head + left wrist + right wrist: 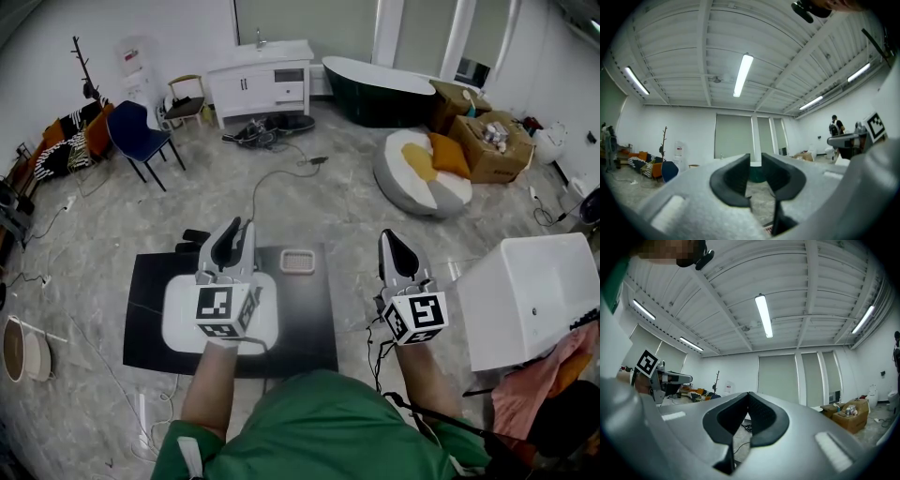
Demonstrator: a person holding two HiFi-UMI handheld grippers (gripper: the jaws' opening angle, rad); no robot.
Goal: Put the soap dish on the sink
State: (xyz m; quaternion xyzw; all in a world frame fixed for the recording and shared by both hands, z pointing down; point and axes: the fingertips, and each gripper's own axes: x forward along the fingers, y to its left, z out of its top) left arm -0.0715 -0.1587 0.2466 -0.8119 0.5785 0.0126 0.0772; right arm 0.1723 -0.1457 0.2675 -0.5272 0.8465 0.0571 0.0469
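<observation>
The left gripper (242, 226) has its jaws a little apart with nothing between them; in the left gripper view (755, 157) bare floor shows through the narrow gap. The right gripper (388, 235) has its jaws pressed together at the tips and holds nothing, as the right gripper view (749, 394) shows. Both are held out in front of the person, the left one over the far edge of the white sink (178, 319), the right one off the right side of the black table (309, 328) on which that sink sits. The soap dish (298, 262) lies on the black table top just past the sink's far right corner, between the two grippers and touched by neither. A white box (525, 300) stands to the right of the right gripper. Farther off on the grey floor are a round cushion (422, 178), cardboard boxes (487, 145), a dark bathtub (380, 89), a white cabinet (262, 84) and a blue chair (136, 131).
</observation>
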